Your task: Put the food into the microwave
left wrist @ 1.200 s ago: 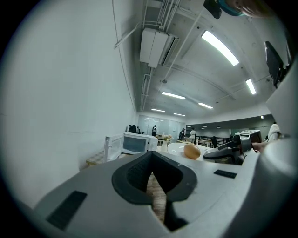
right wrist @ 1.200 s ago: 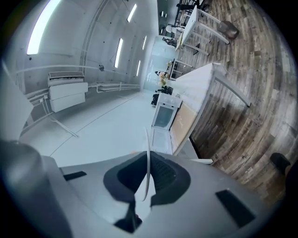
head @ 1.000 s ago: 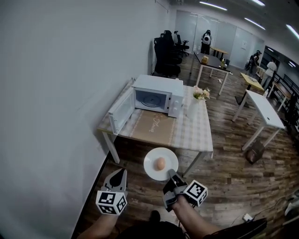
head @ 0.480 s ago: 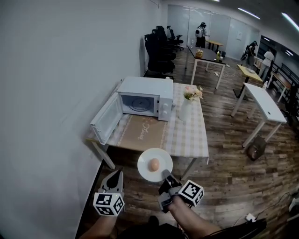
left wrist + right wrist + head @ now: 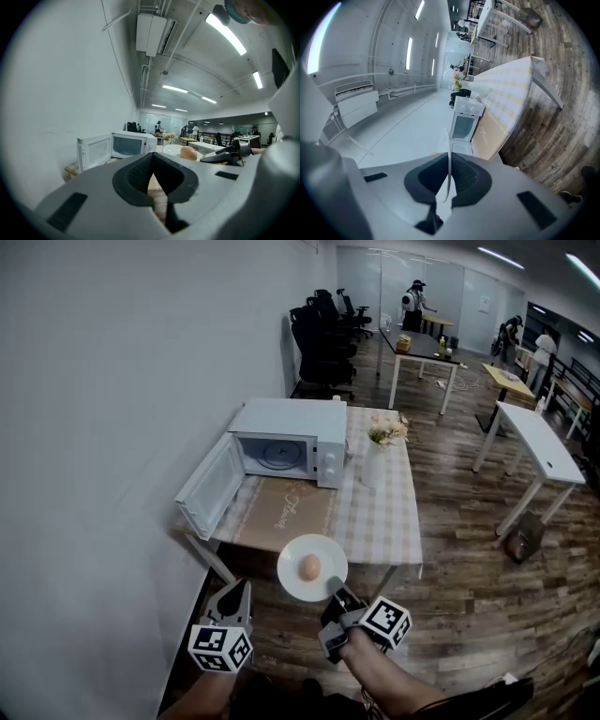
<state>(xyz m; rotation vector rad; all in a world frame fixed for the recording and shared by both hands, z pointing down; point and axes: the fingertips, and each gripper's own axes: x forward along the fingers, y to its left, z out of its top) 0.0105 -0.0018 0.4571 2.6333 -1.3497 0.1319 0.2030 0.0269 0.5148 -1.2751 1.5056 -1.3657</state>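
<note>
A white microwave stands on a checked table against the left wall, its door swung open to the left. My right gripper is shut on the near rim of a white plate. The plate is held level in the air before the table's front edge, and a brown egg lies on it. In the right gripper view the plate shows edge-on between the jaws of the right gripper. My left gripper hangs beside it at the left, shut and holding nothing.
A vase of flowers stands to the right of the microwave, and a tan mat lies in front of it. The white wall runs close along the left. Office chairs and other tables stand farther back, with people among them.
Both grippers and the plate with the egg have come closer to the table's front edge. The grip on the plate is unchanged.
</note>
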